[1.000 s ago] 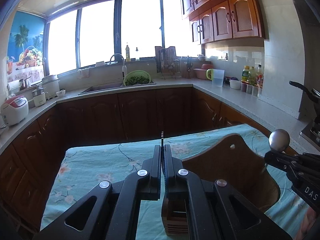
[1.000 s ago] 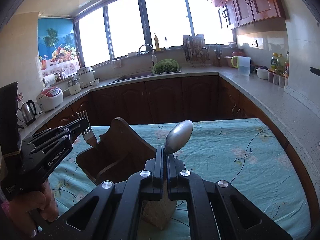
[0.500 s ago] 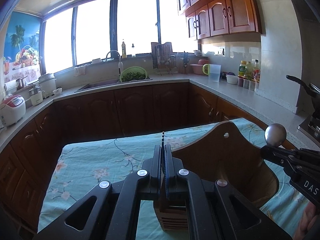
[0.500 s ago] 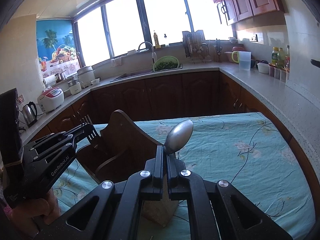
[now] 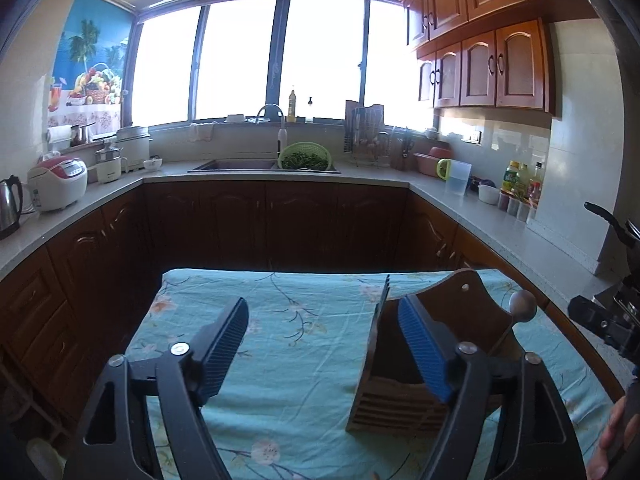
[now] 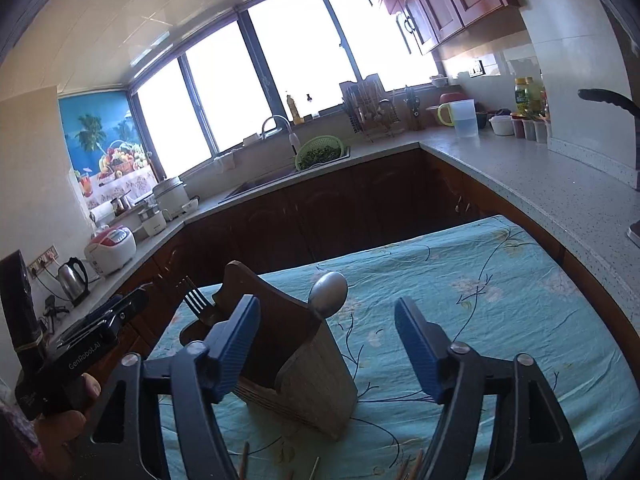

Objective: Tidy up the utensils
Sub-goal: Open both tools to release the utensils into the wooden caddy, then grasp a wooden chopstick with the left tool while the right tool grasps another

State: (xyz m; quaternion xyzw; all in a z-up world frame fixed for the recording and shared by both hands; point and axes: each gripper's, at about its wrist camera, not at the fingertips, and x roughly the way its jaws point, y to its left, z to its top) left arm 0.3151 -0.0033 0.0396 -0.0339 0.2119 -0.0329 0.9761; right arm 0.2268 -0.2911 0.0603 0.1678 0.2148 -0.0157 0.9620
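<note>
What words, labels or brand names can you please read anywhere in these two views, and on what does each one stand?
"GenRobot.AI": white letters on the side of the black left gripper, seen in the right wrist view.
Labels on the yellow-green bottles by the tiled wall: too small and blurred to read.
Panel of the white and red rice cooker: too small to read.
Blue fruit poster: no legible words.

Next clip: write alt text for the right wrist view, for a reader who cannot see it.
The right claw stands open above a wooden utensil holder on a floral turquoise tablecloth. A spoon and a fork stand in the holder, and the left claw is at the left edge.
</note>
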